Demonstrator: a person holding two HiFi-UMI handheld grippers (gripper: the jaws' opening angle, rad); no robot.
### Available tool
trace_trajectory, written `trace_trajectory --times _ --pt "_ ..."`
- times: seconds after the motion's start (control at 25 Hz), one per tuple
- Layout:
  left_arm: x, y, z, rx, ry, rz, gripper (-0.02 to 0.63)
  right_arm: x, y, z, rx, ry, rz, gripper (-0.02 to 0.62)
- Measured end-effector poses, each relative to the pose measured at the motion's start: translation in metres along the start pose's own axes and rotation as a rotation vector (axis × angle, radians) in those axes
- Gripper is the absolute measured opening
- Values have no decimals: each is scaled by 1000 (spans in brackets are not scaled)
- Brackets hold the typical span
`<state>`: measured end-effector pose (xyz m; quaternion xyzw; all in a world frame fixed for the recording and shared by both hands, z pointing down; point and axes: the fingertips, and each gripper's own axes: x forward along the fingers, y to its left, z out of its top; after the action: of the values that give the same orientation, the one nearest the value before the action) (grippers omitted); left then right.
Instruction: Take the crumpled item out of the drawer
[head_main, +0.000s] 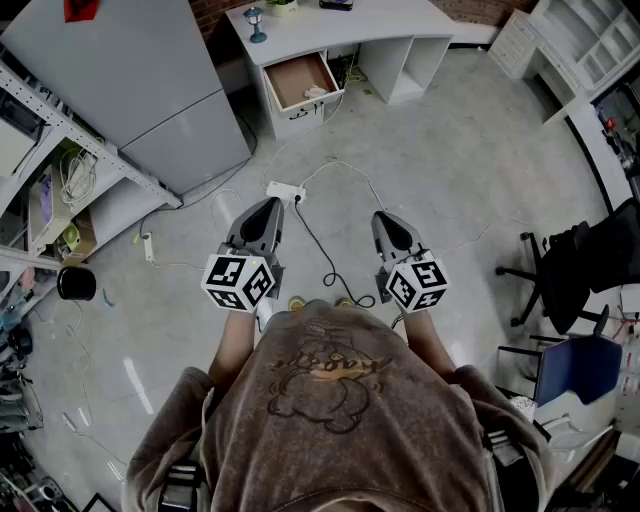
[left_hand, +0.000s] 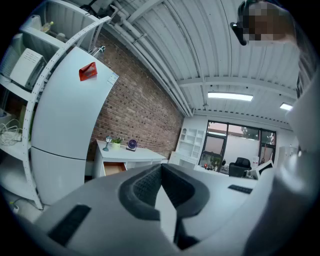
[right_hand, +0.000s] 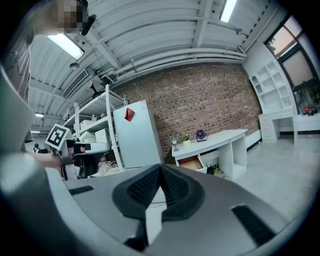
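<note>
Both tools are up at waist height and empty. The left gripper (head_main: 270, 204) has its jaws pressed together with nothing between them, and the right gripper (head_main: 386, 218) is closed on nothing too. Each gripper view shows the dark pads meeting in a tight seam.

Just past the tips, down on the floor, there's a white power strip (head_main: 286, 190) with a black cable (head_main: 318, 245) snaking back toward the person's feet. That is a trip risk, so I'd step around it rather than over the loops.

Further on, well apart from the grippers, stands the white desk (head_main: 340, 25) with its drawer (head_main: 299, 113) already pulled out. The target is inside: a pale crumpled item (head_main: 316, 92) lying on the brown drawer bottom toward the right side.

The job right now looks like the approach, since nothing is within reach yet. My call is to walk in square to the drawer front and pick one gripper, with the right looking the closer match. Its jaws should open before it dips in. It should come down from above rather than across the drawer wall and pinch the highest fold. A crumpled thing will likely squash, so a deep bite ought to hold better than a grab at the fringe.
</note>
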<state>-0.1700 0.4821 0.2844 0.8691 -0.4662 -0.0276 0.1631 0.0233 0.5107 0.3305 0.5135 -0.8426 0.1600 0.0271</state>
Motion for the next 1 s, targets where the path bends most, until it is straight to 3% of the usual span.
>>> trace_trajectory --times 1.0 --pt "12 59 -4 14 21 -91 8 60 25 -14 32 3 -53 -3"
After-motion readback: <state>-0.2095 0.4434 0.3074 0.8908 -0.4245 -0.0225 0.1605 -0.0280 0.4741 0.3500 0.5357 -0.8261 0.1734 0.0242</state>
